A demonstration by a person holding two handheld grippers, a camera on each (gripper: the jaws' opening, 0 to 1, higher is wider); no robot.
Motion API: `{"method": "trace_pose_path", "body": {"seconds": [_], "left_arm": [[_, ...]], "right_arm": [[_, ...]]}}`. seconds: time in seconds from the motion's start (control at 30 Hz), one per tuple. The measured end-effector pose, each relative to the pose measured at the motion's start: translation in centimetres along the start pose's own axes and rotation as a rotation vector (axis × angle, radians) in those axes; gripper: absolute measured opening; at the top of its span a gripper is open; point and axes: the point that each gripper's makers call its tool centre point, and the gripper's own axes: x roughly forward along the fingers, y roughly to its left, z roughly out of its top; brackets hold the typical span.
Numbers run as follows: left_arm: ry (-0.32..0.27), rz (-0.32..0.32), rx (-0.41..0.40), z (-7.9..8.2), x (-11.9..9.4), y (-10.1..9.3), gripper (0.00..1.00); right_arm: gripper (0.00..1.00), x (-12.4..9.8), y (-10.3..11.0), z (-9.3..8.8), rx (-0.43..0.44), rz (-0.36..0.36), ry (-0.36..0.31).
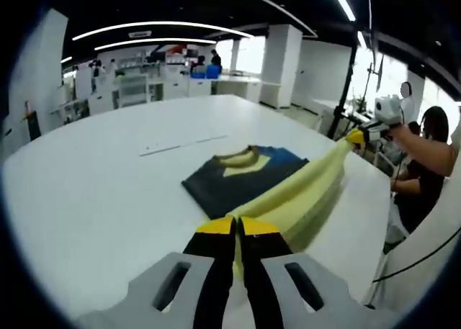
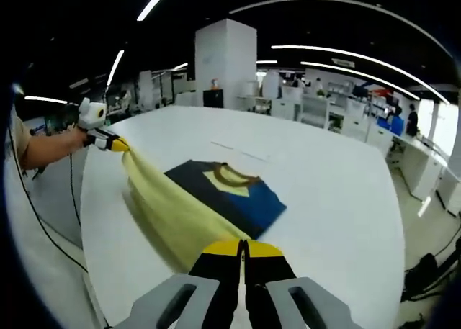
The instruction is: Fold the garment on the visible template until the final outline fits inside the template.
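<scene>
On the white surface (image 1: pixel 86 199) lies the garment (image 1: pixel 245 174), its navy body flat and its ribbed tan collar (image 1: pixel 238 155) pointing away from the left hand-held gripper (image 1: pixel 236 227). A pale yellow part of the soft knit is lifted and pulled taut into a long band whose axis runs from one hand-held gripper to the other, just beside the flat body. The left one is clenched on one end of that band, jaws together. In the right gripper view, the right hand-held gripper (image 2: pixel 242 248) is likewise clamped on the yellow cloth, with the garment (image 2: pixel 230 196) just beyond its yellow-tipped black jaws.
</scene>
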Motion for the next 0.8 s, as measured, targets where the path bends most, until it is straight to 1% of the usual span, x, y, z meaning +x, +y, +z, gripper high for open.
{"method": "trace_pose_path", "body": {"seconds": [0.23,0.3,0.53,0.8], "left_arm": [[-0.017,0.012,0.016,1.6,0.6,0.8,0.0],[-0.028,0.018,0.022,2.3,0.7,1.1,0.0],[-0.042,0.032,0.042,4.1,1.7,2.2,0.0],[-0.048,0.04,0.062,5.4,2.5,3.3,0.0]], "right_arm": [[0.0,0.4,-1.1,1.5,-0.011,-0.013,-0.017],[0.0,0.6,-1.4,2.0,-0.014,-0.016,-0.024],[0.0,1.1,-2.4,3.6,-0.035,-0.029,-0.038],[0.0,1.9,-3.5,4.8,-0.042,-0.039,-0.039]]}}
